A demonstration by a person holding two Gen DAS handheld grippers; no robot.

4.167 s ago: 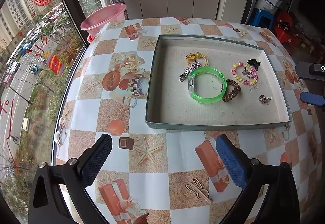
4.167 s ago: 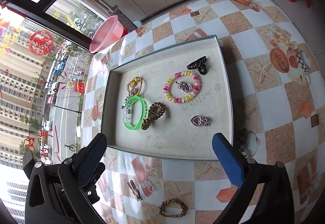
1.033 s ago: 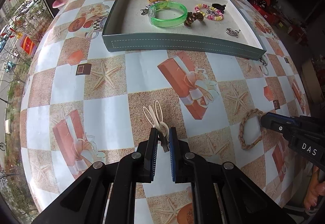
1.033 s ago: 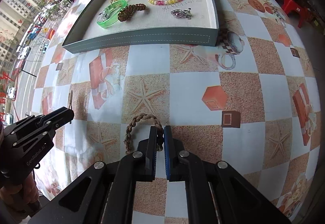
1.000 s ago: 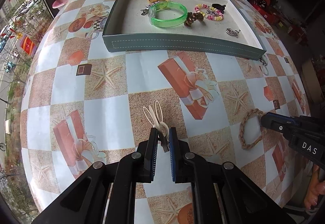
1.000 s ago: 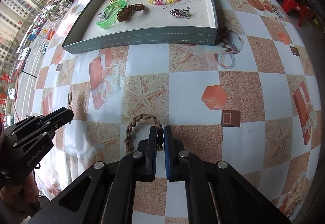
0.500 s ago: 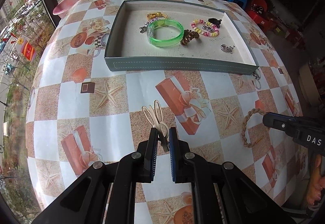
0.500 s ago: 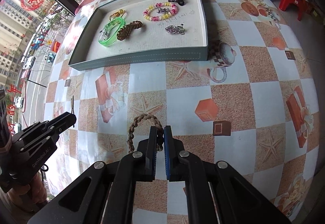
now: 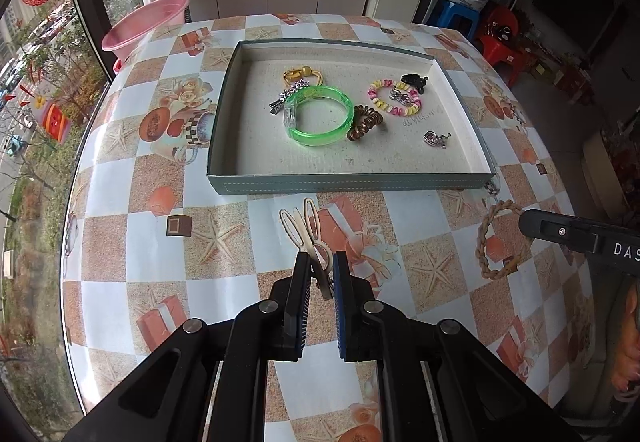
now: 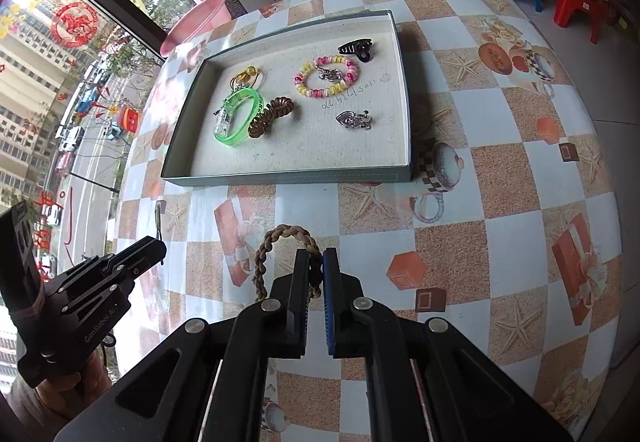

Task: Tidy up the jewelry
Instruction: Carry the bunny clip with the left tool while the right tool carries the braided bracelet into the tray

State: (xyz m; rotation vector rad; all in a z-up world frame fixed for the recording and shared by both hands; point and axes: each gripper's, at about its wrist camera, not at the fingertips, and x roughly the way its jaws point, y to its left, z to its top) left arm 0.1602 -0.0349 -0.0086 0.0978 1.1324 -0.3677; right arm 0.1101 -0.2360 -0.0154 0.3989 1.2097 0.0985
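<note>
Both pieces have come up off the surface (image 9: 224, 282) since a second ago: the left gripper (image 9: 321, 274) is pinching the beige hair clip (image 9: 306, 232) and the right gripper (image 10: 316, 270) is pressed tight on the braided bracelet (image 10: 276, 254), so each now only needs carrying to the tray (image 9: 352, 183) ahead of the fingers. How the clip's lower end sits between the pads is hidden (as is the bracelet's near side).
</note>
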